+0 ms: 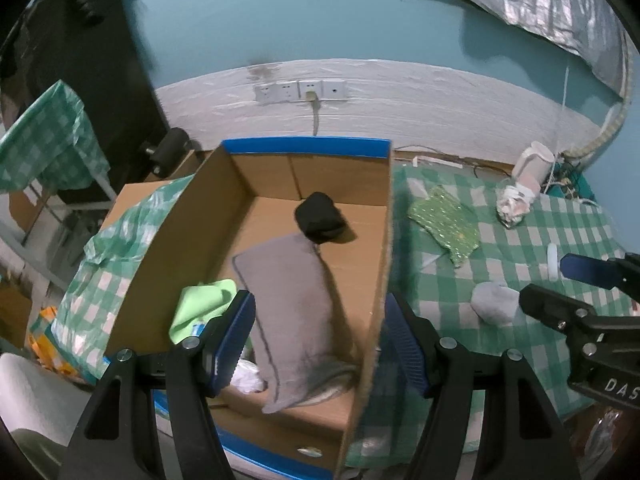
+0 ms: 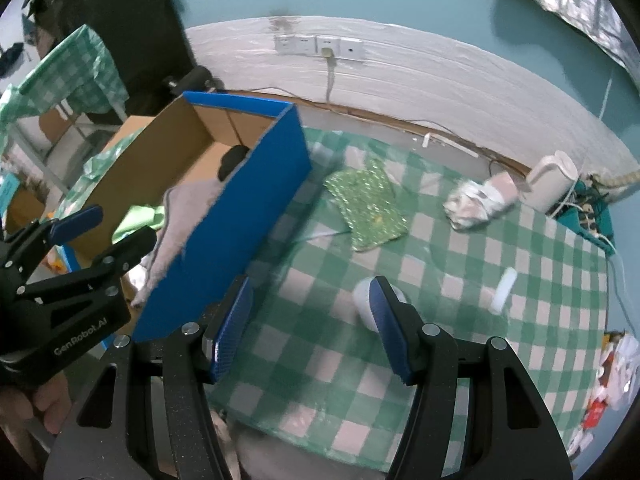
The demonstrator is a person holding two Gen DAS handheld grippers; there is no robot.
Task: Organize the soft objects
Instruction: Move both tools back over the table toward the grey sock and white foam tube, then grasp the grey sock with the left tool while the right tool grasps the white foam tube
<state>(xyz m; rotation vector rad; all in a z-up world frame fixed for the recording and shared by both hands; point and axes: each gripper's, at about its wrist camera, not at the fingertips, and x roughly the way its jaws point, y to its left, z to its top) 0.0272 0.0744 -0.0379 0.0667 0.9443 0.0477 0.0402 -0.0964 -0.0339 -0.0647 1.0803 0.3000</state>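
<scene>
An open cardboard box point(image 1: 188, 236) with blue outer walls point(image 2: 240, 216) stands on the green checked table. In it lie a grey towel point(image 1: 292, 304), a black rolled sock point(image 1: 320, 218) and a light green cloth point(image 1: 202, 304). My left gripper point(image 1: 320, 344) is open above the box's right wall, one finger inside the box and one outside, holding nothing; it also shows as the left gripper point(image 2: 106, 232). My right gripper point(image 2: 312, 328) is open over the tablecloth. A pale grey rolled sock point(image 2: 364, 298) lies just beyond its right finger, also seen as the sock point(image 1: 494, 302) beside the right gripper point(image 1: 548, 284).
On the tablecloth point(image 2: 440, 264) lie a shiny green pouch point(image 2: 366, 204), a crumpled pink-white bundle point(image 2: 476, 200) and a small white tube point(image 2: 504, 290). A white jug point(image 2: 552, 182) and cables stand at the back right. Wall sockets point(image 1: 300, 91) are behind; a second checked table point(image 1: 44, 136) stands left.
</scene>
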